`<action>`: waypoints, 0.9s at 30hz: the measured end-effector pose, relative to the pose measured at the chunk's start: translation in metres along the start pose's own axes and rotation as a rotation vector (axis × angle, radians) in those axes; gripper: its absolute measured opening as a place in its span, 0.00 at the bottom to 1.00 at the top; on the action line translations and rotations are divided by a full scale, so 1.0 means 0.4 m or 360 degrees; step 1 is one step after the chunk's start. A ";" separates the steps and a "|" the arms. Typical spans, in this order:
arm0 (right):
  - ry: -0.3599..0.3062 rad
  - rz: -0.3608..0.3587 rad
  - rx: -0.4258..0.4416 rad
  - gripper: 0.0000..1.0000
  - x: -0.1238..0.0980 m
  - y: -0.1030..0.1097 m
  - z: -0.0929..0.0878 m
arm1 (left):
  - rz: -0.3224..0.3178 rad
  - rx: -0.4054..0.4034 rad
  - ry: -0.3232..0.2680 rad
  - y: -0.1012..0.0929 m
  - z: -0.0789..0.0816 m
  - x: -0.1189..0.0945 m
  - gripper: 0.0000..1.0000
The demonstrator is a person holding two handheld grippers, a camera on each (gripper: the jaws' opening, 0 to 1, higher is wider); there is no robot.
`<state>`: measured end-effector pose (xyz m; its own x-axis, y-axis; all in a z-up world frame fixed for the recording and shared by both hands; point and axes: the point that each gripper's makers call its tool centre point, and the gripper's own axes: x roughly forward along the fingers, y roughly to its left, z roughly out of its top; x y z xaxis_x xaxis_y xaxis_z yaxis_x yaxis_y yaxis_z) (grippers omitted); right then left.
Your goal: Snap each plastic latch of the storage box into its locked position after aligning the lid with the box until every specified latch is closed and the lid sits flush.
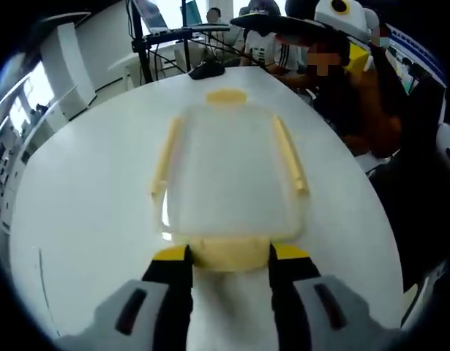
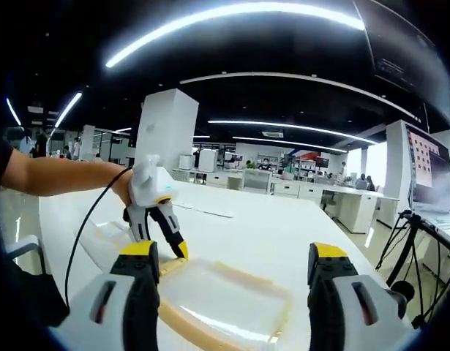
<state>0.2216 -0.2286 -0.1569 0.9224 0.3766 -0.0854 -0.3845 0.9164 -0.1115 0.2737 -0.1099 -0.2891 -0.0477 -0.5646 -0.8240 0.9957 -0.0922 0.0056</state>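
Resting on the white bench (image 1: 85, 219), storage box (image 1: 228, 175) with translucent lid (image 1: 232, 161) laid on top, seemingly aligned with the body beneath. Four yellow latches visible in the left gripper view: near-end latch (image 1: 228, 252) just ahead of the left gripper (image 1: 229, 272), far-end latch (image 1: 226, 96) at the opposite short side, and two long side latches (image 1: 166, 157) (image 1: 290, 155) along the flanks.

Left gripper fingers (image 1: 173, 274) spread apart, straddling the near-end latch, touching or almost touching it; nothing clamped between them. Seen also in the right gripper view (image 2: 182, 252), tips lowered to one end of the box (image 2: 225, 300), with a bare forearm (image 2: 56, 175) and a trailing black cable (image 2: 82, 234) behind.

Right gripper (image 2: 235, 281) raised over the box's opposite end, fingers (image 2: 140, 292) wide apart and released, holding nothing, not in contact with lid or latch.

Judged progress: lid placement done; latching early or barely begun. Near-end latch apparently being addressed now; whether seated or loose cannot be told. Side latches appearing slightly flared from the walls, likely unlocked; far-end latch state unclear. Remaining: pressing each latch home and confirming a flush lid.

Background: open office with desks, people seated beyond the bench, monitors (image 2: 429, 175), ceiling strip lights (image 2: 232, 14).
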 end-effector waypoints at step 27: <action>0.0078 -0.0186 -0.0056 0.76 -0.071 -0.173 -0.107 | 0.0016 -0.0031 -0.0009 -0.002 -0.002 -0.006 0.40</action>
<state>0.2206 -0.3087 -0.1890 0.9585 0.2595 -0.1178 -0.2760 0.9481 -0.1579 0.2732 -0.1077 -0.2876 -0.0380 -0.5703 -0.8205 0.9975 -0.0706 0.0028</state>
